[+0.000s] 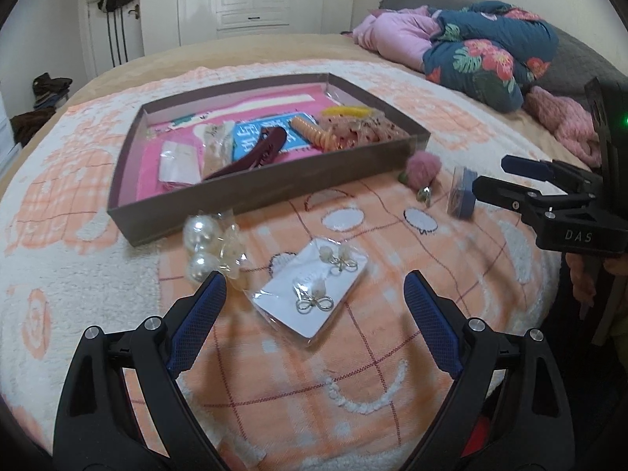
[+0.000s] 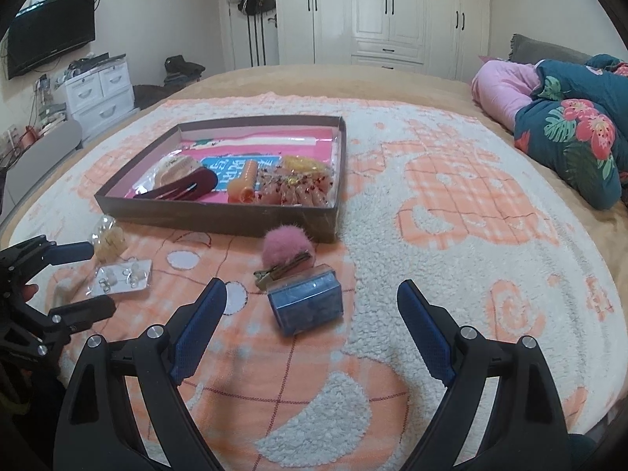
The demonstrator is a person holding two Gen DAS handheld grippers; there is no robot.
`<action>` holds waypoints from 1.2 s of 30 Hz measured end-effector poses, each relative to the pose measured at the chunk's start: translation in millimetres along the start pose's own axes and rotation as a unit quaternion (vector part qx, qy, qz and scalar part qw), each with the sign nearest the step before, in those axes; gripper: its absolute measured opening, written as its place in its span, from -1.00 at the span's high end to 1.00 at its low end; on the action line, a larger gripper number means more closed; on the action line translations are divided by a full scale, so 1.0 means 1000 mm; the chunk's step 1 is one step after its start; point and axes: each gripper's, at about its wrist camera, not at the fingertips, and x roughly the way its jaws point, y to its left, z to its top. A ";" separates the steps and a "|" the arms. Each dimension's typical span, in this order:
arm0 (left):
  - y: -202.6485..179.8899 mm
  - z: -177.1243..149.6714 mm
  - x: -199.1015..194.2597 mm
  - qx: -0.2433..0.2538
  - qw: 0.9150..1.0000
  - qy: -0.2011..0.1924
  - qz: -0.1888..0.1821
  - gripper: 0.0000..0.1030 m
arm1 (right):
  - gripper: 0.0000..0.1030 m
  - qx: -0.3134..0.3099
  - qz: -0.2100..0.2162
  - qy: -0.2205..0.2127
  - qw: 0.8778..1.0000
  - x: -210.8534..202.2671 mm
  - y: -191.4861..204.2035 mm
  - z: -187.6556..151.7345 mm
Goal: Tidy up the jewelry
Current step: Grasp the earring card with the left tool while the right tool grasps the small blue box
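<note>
Earring card (image 1: 310, 294), white, in a clear sleeve with two silver-loop earrings, lies flat on the orange-and-white blanket (image 1: 353, 373), near side of the shallow brown box (image 1: 251, 192) and apart from it. Left tongs (image 1: 314, 306) are spread wide, one blue pad on each side of the card, nothing pinched; contact with the card can't be told.

Just left of the card: pearl baubles (image 1: 200, 243) in crinkled clear wrap, close to the box's near wall.

Small blue clear-lidded case (image 2: 306, 302) sits on the blanket further right, tilted. Right tongs (image 2: 312, 306) are spread wide around that spot, holding nothing; the case lies between and just beyond the pads. Pink pom-pom hair clip (image 2: 284, 251) is just beyond the case, touching or nearly touching it, near the box's near-right corner.

Inside the box: dark red hair claw (image 1: 255, 153), orange spiral hair tie (image 1: 314, 133), speckled scrunchie (image 1: 353, 129), yellow piece at the far right, small bagged items at left, all on a pink liner.

Far right on the bed: floral quilt (image 1: 490, 55) bundled with pink bedding. White wardrobes (image 2: 392, 11) stand on the far wall.
</note>
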 end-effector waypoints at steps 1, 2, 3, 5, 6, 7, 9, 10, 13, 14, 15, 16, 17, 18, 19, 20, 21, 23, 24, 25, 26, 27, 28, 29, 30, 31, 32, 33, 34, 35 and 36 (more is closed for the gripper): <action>0.000 0.000 0.002 0.001 1.000 0.002 -0.001 -0.61 | -0.67 -0.002 -0.001 0.003 1.000 0.002 0.001 0.000; -0.001 0.000 0.004 0.003 1.000 0.004 -0.002 -0.61 | -0.67 -0.004 -0.002 0.007 1.000 0.005 0.001 0.000; -0.002 0.000 0.007 0.005 1.000 0.004 -0.003 -0.61 | -0.67 -0.007 -0.003 0.012 1.000 0.008 0.002 0.000; -0.003 0.000 0.010 0.009 1.000 0.007 -0.004 -0.61 | -0.67 -0.011 -0.006 0.022 1.000 0.016 0.003 0.000; -0.004 0.000 0.011 0.010 1.000 0.008 -0.005 -0.61 | -0.67 -0.013 -0.007 0.027 1.000 0.020 0.003 0.000; -0.004 0.000 0.013 0.012 1.000 0.008 -0.005 -0.61 | -0.67 -0.015 -0.008 0.030 0.999 0.023 0.003 0.001; -0.005 0.001 0.016 0.015 1.000 0.011 -0.007 -0.54 | -0.67 -0.016 -0.008 0.038 0.999 0.030 0.004 0.002; -0.006 0.001 0.017 0.016 1.000 0.012 -0.009 -0.46 | -0.67 -0.016 -0.008 0.040 0.999 0.032 0.004 0.002; -0.007 0.002 0.019 0.019 1.000 0.013 -0.012 -0.31 | -0.64 -0.013 -0.009 0.044 0.999 0.039 0.002 0.004; -0.007 0.002 0.020 0.020 1.000 0.014 -0.015 -0.26 | -0.56 -0.009 -0.006 0.046 0.999 0.041 0.000 0.004; -0.008 0.002 0.021 0.020 1.000 0.015 -0.018 -0.13 | -0.34 -0.005 -0.001 0.050 0.999 0.043 -0.001 0.004; -0.009 0.002 0.021 0.022 0.999 0.016 -0.019 -0.05 | -0.22 -0.001 0.006 0.055 0.998 0.044 -0.002 0.004; -0.010 0.002 0.022 0.026 0.999 0.016 -0.019 -0.05 | -0.03 0.004 0.017 0.065 0.998 0.048 -0.004 0.003; -0.011 0.002 0.022 0.028 0.999 0.016 -0.020 -0.05 | 0.10 0.005 0.020 0.069 0.997 0.049 -0.004 0.002; -0.012 0.002 0.022 0.029 0.999 0.015 -0.023 -0.02 | 0.11 0.004 0.021 0.071 0.997 0.050 -0.004 0.002; -0.012 0.002 0.022 0.030 0.999 0.015 -0.026 0.01 | 0.12 0.002 0.023 0.069 0.997 0.048 -0.004 0.002; -0.013 0.002 0.022 0.031 0.999 0.015 -0.027 0.02 | 0.12 0.000 0.024 0.066 0.998 0.046 -0.002 0.001; -0.015 0.002 0.021 0.033 0.999 0.015 -0.031 0.04 | 0.12 -0.004 0.029 0.062 0.998 0.043 0.000 0.001; -0.016 0.002 0.021 0.033 0.999 0.015 -0.031 0.05 | 0.12 -0.005 0.030 0.059 0.998 0.041 0.000 0.001; -0.017 0.002 0.021 0.034 0.999 0.015 -0.032 0.06 | 0.12 -0.005 0.033 0.056 0.998 0.039 0.001 0.001; -0.018 0.003 0.020 0.034 0.999 0.014 -0.033 0.08 | 0.12 -0.002 0.037 0.050 0.998 0.034 0.000 0.001; -0.018 0.003 0.020 0.033 0.999 0.013 -0.035 0.10 | 0.12 0.002 0.040 0.042 0.998 0.029 0.000 0.001; -0.018 0.003 0.018 0.030 0.999 0.012 -0.039 0.11 | 0.12 0.007 0.046 0.035 0.998 0.024 -0.002 0.001; -0.019 0.003 0.017 0.028 0.999 0.010 -0.044 0.12 | 0.12 0.009 0.050 0.027 0.998 0.019 -0.002 0.001; -0.019 0.003 0.016 0.027 0.998 0.009 -0.047 0.13 | 0.12 0.010 0.052 0.020 0.998 0.015 -0.003 0.002; -0.019 0.003 0.015 0.027 0.998 0.008 -0.050 0.13 | 0.12 0.011 0.051 0.014 0.999 0.012 -0.003 0.003; -0.020 0.004 0.013 0.027 0.998 0.004 -0.052 0.14 | 0.12 0.013 0.054 0.006 0.998 0.009 -0.003 0.005; -0.020 0.004 0.011 0.027 0.998 0.001 -0.053 0.14 | 0.12 0.015 0.058 0.000 0.998 0.006 -0.004 0.005; -0.020 0.005 0.009 0.026 0.998 -0.003 -0.054 0.15 | 0.12 0.015 0.060 -0.003 0.998 0.004 -0.004 0.006; -0.019 0.006 0.006 0.023 0.998 -0.008 -0.055 0.15 | 0.12 0.014 0.060 -0.007 0.998 0.002 -0.004 0.007; -0.018 0.008 0.003 0.020 0.998 -0.013 -0.056 0.15 | 0.12 0.013 0.062 -0.008 0.998 0.001 -0.003 0.008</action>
